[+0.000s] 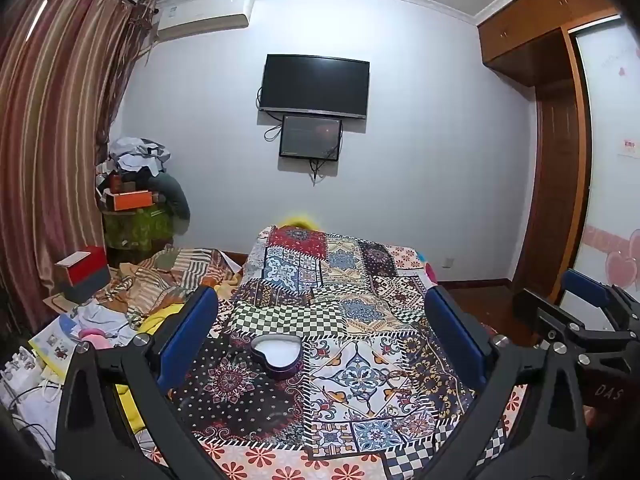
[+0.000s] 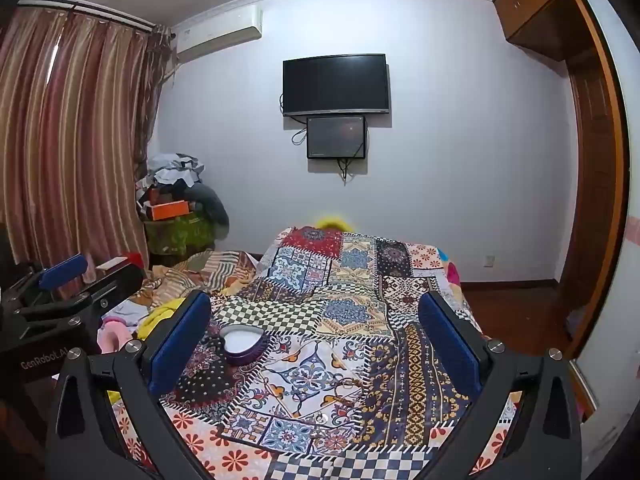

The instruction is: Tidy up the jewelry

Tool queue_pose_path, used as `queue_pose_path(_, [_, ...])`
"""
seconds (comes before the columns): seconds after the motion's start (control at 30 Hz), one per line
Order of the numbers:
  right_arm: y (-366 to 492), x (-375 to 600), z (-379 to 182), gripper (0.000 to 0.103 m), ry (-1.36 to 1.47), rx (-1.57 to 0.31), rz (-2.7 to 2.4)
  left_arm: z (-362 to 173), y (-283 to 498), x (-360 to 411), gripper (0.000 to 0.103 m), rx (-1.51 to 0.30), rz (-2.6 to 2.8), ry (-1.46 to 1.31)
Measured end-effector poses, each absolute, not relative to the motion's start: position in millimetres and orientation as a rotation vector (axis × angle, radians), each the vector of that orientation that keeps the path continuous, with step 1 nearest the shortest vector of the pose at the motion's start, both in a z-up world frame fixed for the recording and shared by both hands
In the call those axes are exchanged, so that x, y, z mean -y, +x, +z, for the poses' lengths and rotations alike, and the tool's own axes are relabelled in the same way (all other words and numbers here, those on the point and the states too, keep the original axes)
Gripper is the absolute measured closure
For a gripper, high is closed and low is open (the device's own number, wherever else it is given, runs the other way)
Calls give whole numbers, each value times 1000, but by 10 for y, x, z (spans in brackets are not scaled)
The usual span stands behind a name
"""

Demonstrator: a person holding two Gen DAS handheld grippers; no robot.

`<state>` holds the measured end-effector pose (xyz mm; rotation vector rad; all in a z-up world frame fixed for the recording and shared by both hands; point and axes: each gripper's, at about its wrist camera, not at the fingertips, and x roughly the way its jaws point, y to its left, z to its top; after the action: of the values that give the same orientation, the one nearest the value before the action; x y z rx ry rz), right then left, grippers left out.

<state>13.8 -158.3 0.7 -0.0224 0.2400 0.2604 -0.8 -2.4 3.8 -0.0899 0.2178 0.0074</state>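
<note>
- Left gripper (image 1: 320,320): jaws wide apart, nothing between them, held above the bed and facing the far wall.
- Right gripper (image 2: 314,316): same, jaws spread, nothing held. Each gripper shows at the edge of the other's view, so they sit side by side.
- Heart-shaped box (image 1: 276,354): purple wall, pale lining, lid off, resting on the patchwork bedspread (image 1: 348,280). In the left wrist view it lies between the left gripper's fingers, closer to the left one. In the right wrist view it sits just beside the right gripper's left finger.
- Box interior looks bare in both views; no jewelry inside as far as I can tell.
- Jewelry (image 2: 344,386): thin gold-coloured loops, maybe rings or a chain, lying on the bedspread nearer the cameras than the box, apart from it. A small pale piece (image 2: 321,418) lies closer still. The busy pattern makes it hard to count pieces or tell their type.
- Progress estimate: at the start. Box open and ready, nothing loaded, neither gripper in contact with anything.
- Left to do, by my read: pick each piece off the bedspread and drop it in the box. No lid spotted in either view.
- Risk: thin pieces on soft fabric, so the fingers may pinch cloth along with the metal.
</note>
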Motion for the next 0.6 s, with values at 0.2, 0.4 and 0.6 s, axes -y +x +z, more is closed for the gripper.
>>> queue_pose_path(0.2, [117,1603,13,0,-22,-241,259,-11,-3,27,0,-215,7,-89])
queue_pose_path(0.4, [143,1550,-11,0,-21,-243,262,-5,-2,35,0,-222,12,-90])
queue_pose_path(0.6, [134,1575,-15,0,-18,-245,263,-18,24,37,0,-225,14,-93])
